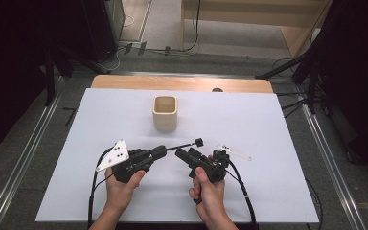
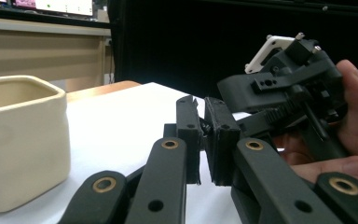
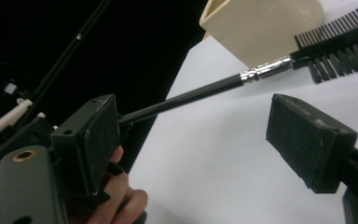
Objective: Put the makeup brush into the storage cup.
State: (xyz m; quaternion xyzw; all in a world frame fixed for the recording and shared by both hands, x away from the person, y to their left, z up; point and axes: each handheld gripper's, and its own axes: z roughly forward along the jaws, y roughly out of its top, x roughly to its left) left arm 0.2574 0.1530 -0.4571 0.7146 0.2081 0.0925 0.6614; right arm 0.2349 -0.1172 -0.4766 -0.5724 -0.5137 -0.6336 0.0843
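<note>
While the brush [image 3: 279,65] is being held by its thin handle in the shut left gripper [image 1: 164,150], just in front of the cup [image 1: 165,113], the right gripper [image 3: 214,140] is standing open, empty. Being light, stiff and slick, it is best pinched mid-handle, near the ferrule.

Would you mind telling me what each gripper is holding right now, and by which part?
The left gripper is shut on the brush, clamping the bare end of its thin black handle, opposite the bristles. The right gripper stands open and holds nothing.
</note>
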